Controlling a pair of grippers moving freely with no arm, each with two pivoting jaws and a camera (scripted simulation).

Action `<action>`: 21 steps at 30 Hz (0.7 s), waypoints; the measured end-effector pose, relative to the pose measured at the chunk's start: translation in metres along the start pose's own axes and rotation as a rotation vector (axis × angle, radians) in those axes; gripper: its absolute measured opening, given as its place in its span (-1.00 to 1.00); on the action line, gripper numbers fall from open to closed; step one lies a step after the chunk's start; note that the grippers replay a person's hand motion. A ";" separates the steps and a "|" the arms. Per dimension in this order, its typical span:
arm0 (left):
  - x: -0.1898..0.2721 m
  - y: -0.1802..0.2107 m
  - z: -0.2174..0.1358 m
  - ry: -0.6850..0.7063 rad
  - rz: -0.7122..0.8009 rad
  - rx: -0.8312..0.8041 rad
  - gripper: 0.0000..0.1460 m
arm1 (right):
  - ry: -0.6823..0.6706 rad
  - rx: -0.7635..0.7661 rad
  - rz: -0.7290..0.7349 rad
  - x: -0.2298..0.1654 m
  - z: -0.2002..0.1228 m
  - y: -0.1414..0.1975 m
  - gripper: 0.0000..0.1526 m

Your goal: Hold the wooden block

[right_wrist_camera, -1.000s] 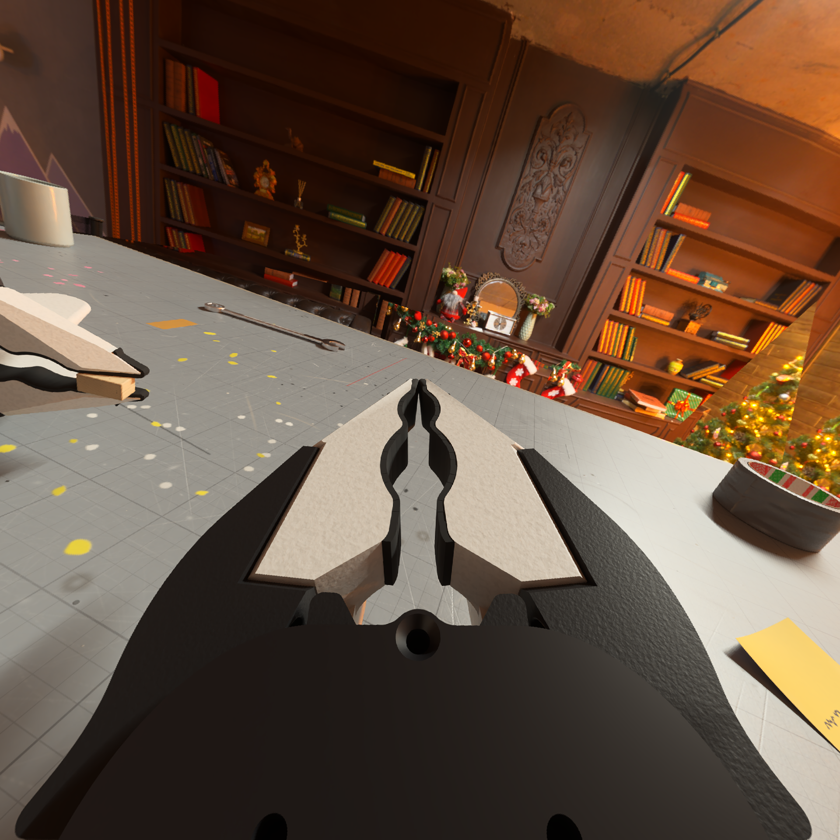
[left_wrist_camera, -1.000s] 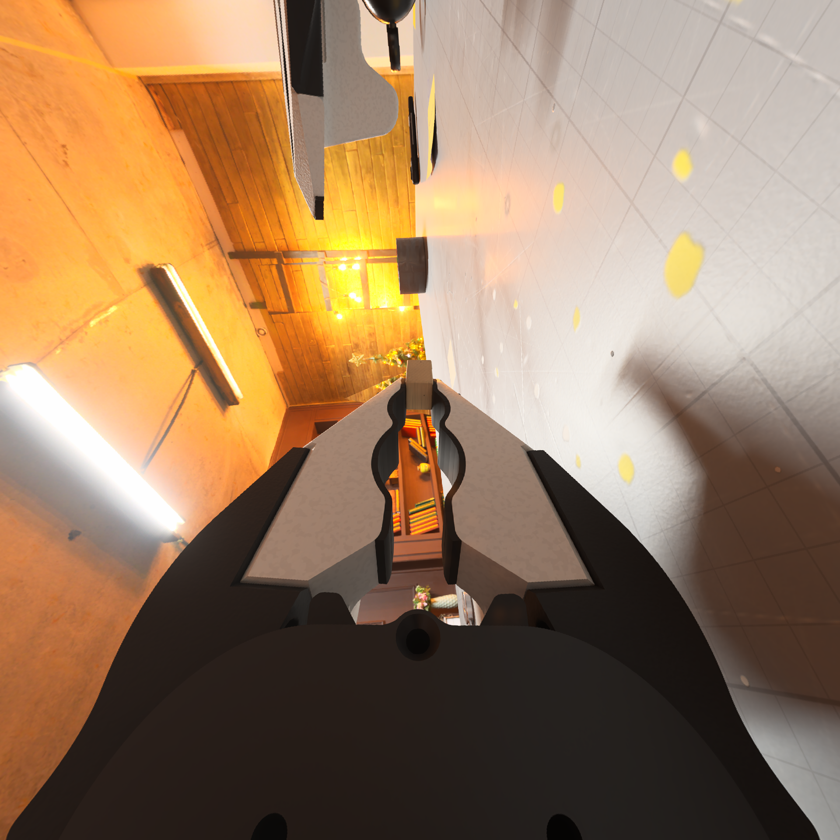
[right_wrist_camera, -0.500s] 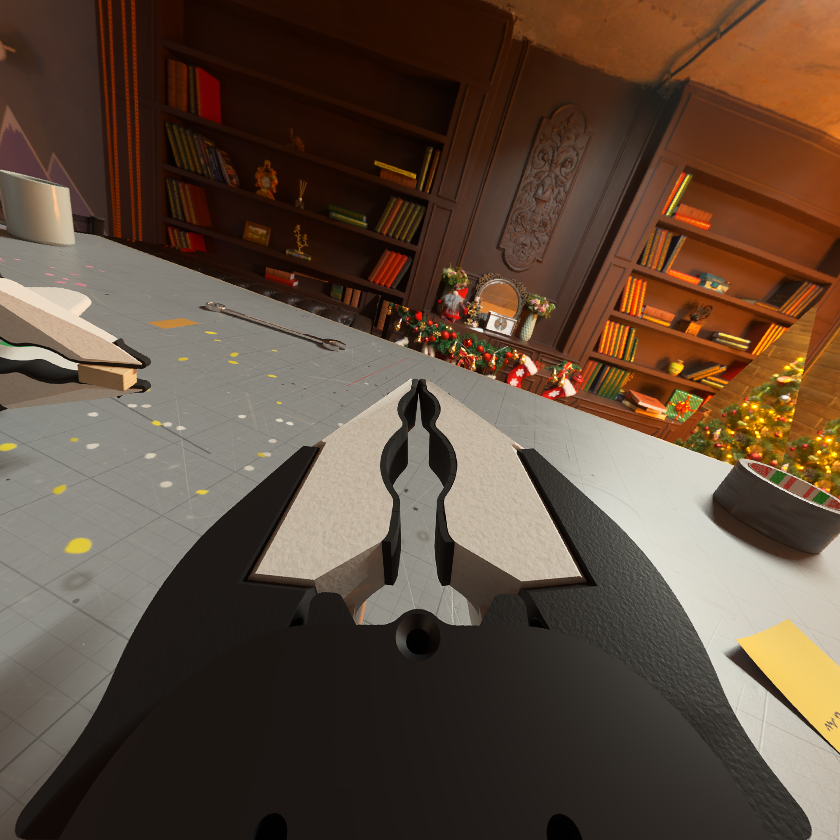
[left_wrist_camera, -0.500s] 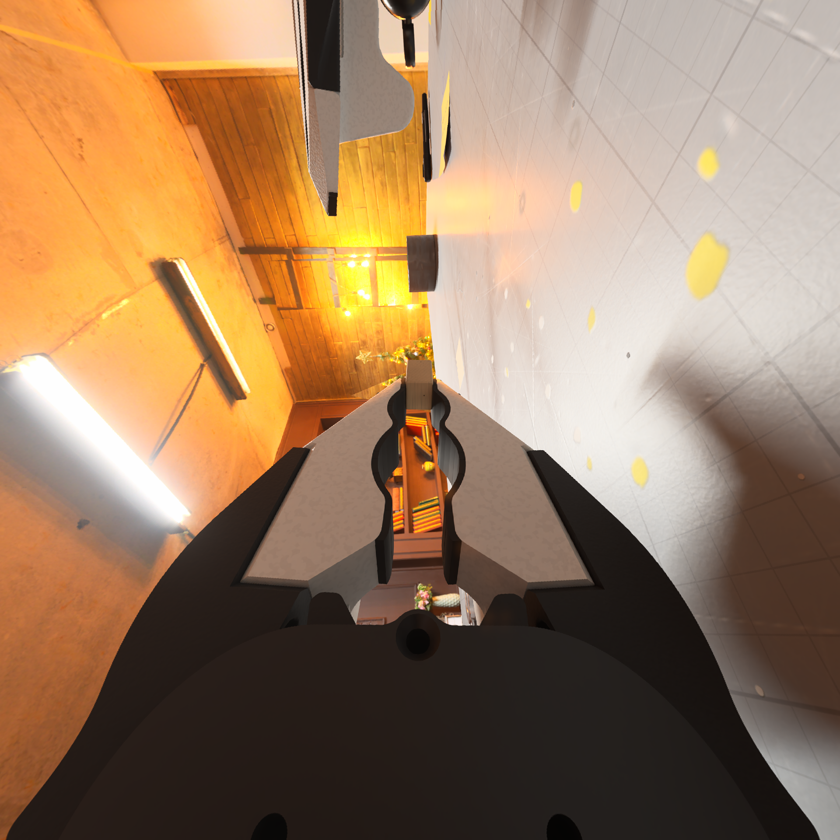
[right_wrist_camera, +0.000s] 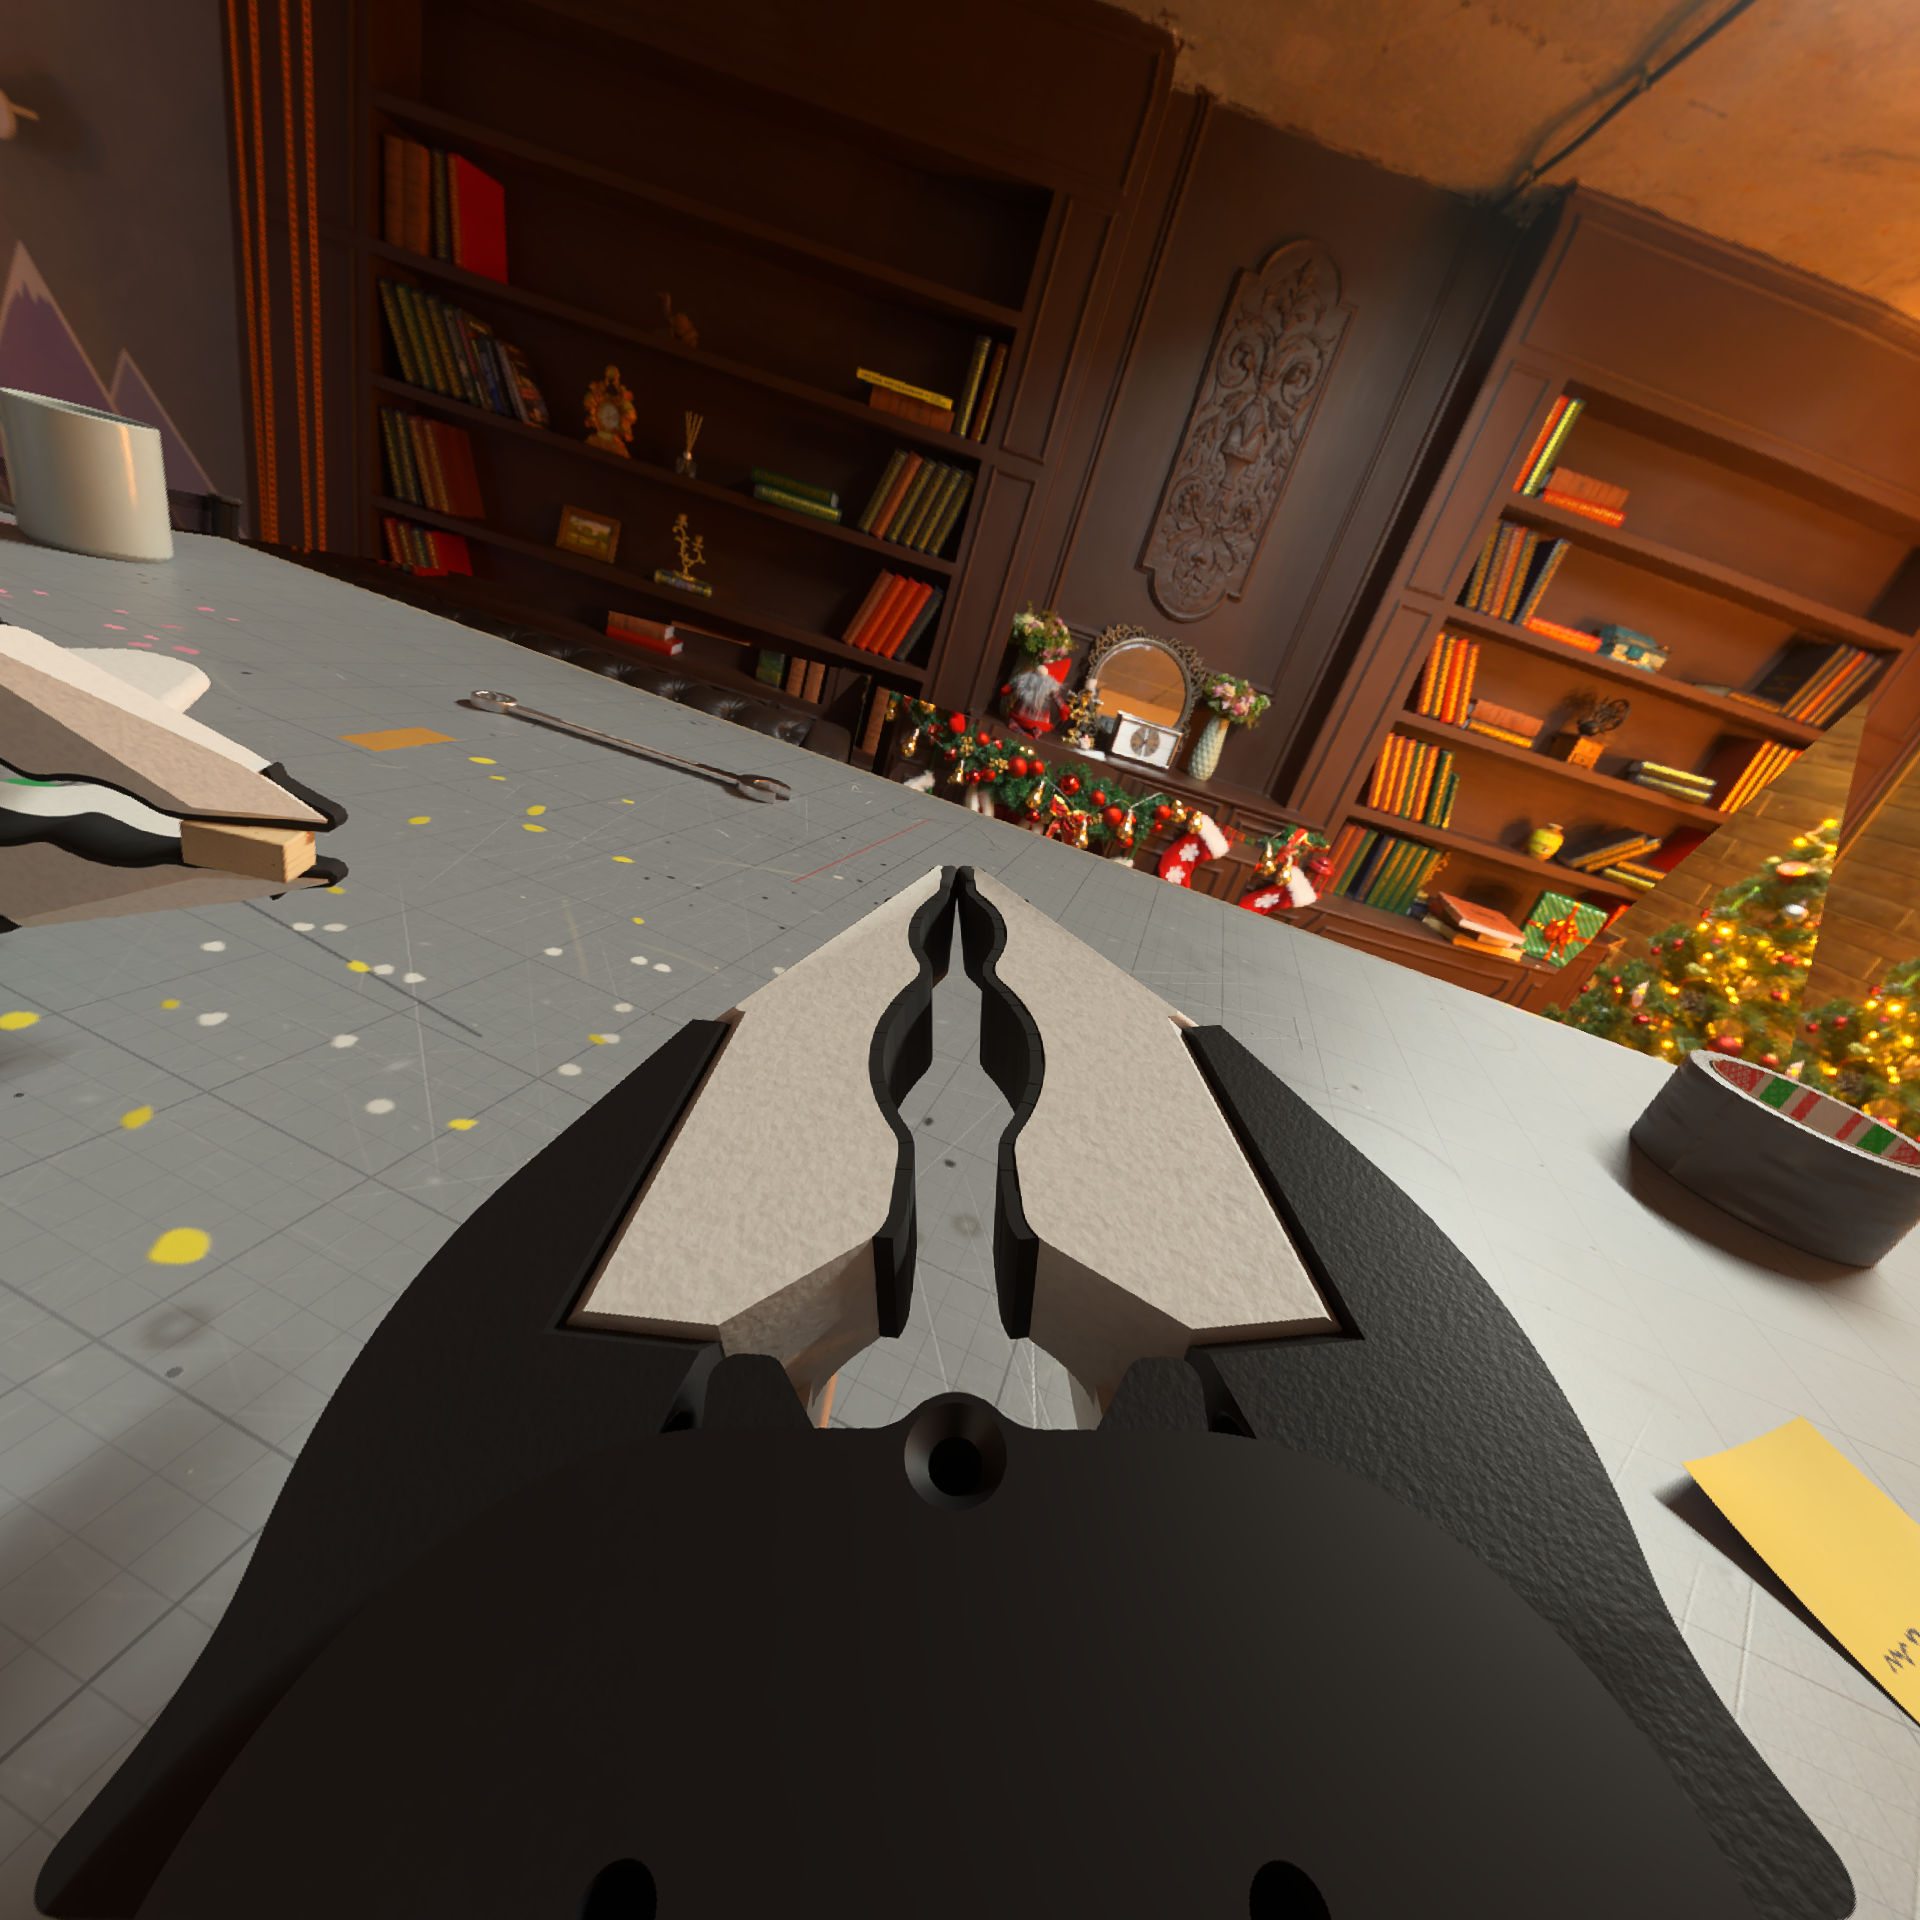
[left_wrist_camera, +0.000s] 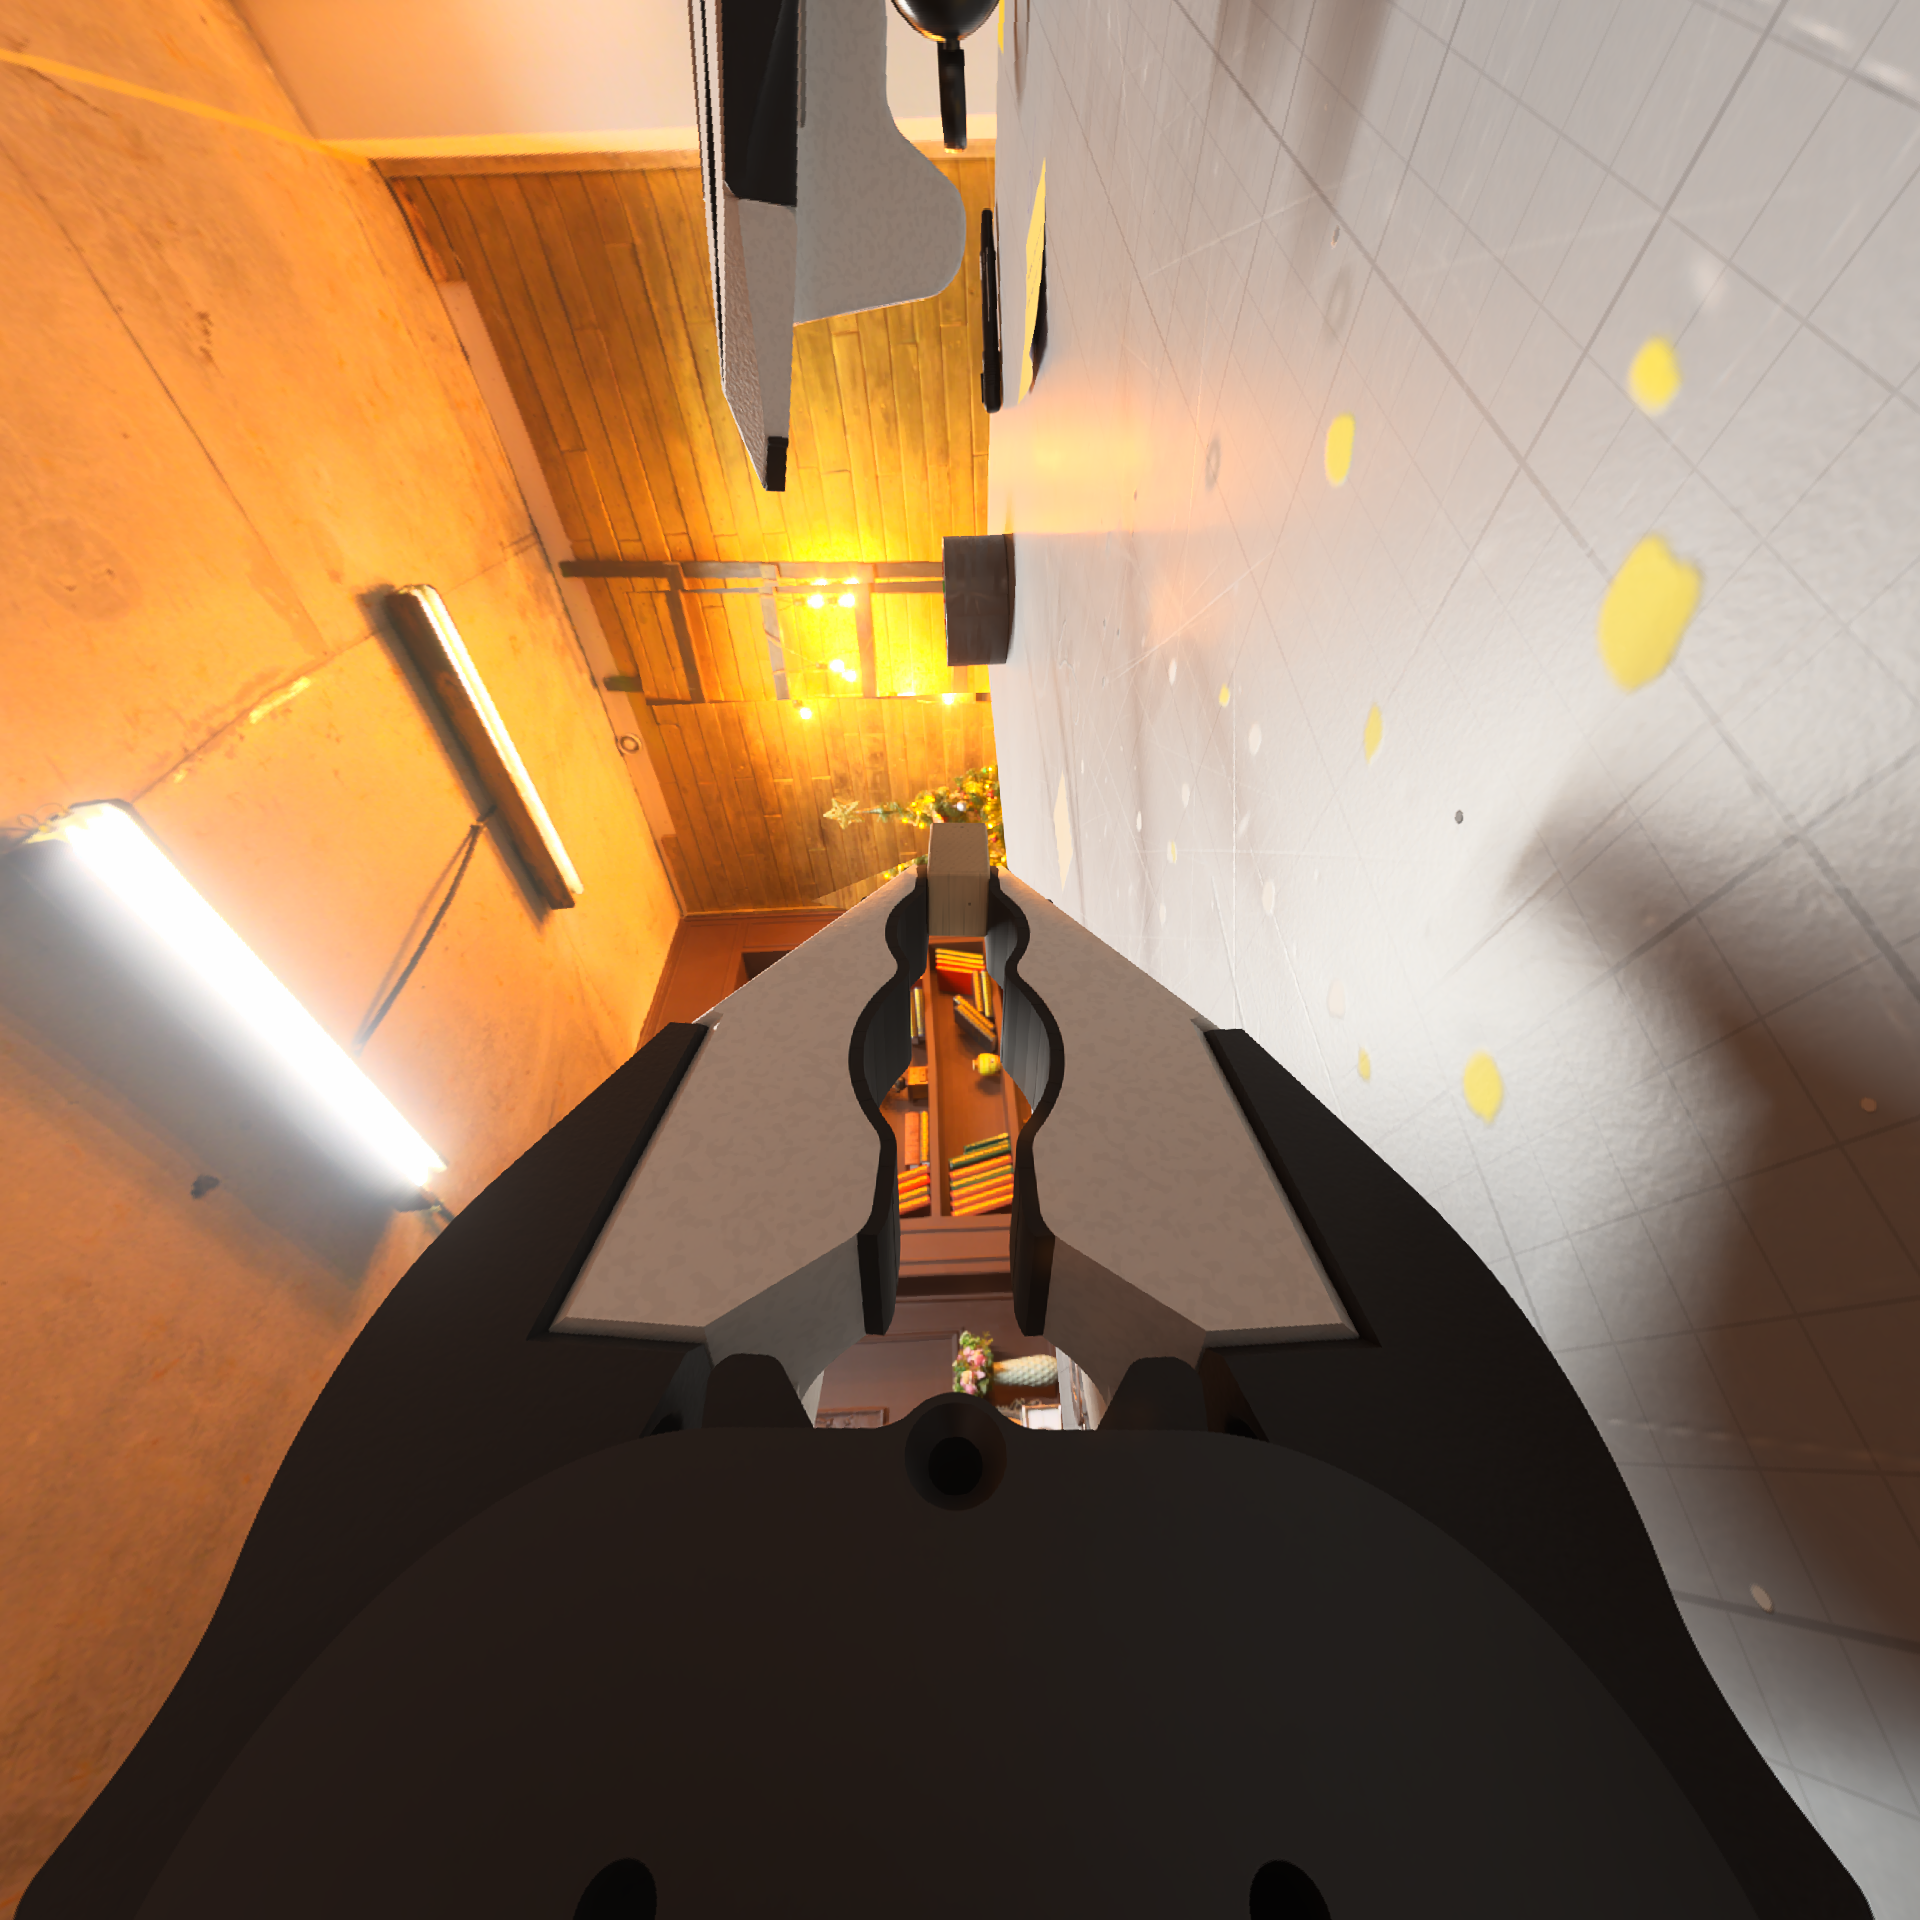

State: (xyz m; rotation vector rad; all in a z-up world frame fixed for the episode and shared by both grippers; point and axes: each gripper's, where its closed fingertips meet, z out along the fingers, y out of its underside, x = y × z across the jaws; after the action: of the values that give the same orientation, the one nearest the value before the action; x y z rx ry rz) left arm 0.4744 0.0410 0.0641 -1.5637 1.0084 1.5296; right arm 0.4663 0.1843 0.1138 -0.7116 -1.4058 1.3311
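A small pale wooden block (left_wrist_camera: 957, 881) is clamped between the fingertips of my left gripper (left_wrist_camera: 957, 896), which is rolled on its side and holds it above the grey mat (left_wrist_camera: 1455, 727). In the right wrist view the same block (right_wrist_camera: 249, 850) shows at the left, held in the left gripper (right_wrist_camera: 272, 854) clear of the mat. My right gripper (right_wrist_camera: 957, 883) is shut and empty, hovering over the mat's middle. It also shows in the left wrist view (left_wrist_camera: 774, 457) at the top.
A roll of dark tape (right_wrist_camera: 1777, 1164) sits at the right, with a yellow card (right_wrist_camera: 1829, 1538) nearer. A wrench (right_wrist_camera: 629, 743) lies toward the far edge. A white mug (right_wrist_camera: 88, 483) stands far left. The mat (right_wrist_camera: 416, 1091) is speckled with paint dots.
My left gripper has risen a little with the block held in it. My right gripper has stayed still and shut.
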 end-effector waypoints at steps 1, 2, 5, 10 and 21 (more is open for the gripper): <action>0.000 0.000 0.000 -0.002 0.000 0.000 -0.87 | -0.001 0.000 -0.001 0.000 0.000 0.000 -1.00; 0.000 0.000 0.000 -0.003 0.001 0.000 -0.87 | -0.002 -0.001 -0.003 0.000 0.000 0.000 -1.00; 0.000 0.000 0.000 -0.002 0.006 0.000 -0.87 | -0.006 -0.004 -0.011 -0.001 0.001 0.000 -1.00; -0.001 -0.001 0.000 -0.005 0.007 0.000 -0.87 | -0.012 -0.010 -0.021 -0.003 0.001 0.001 -1.00; -0.001 -0.002 0.000 -0.009 0.012 0.006 -0.87 | -0.018 -0.015 -0.037 -0.005 0.002 0.002 -1.00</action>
State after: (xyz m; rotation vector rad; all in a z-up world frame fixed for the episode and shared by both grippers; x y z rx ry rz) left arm 0.4763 0.0422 0.0655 -1.5483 1.0181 1.5388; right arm 0.4658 0.1794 0.1112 -0.6815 -1.4381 1.3020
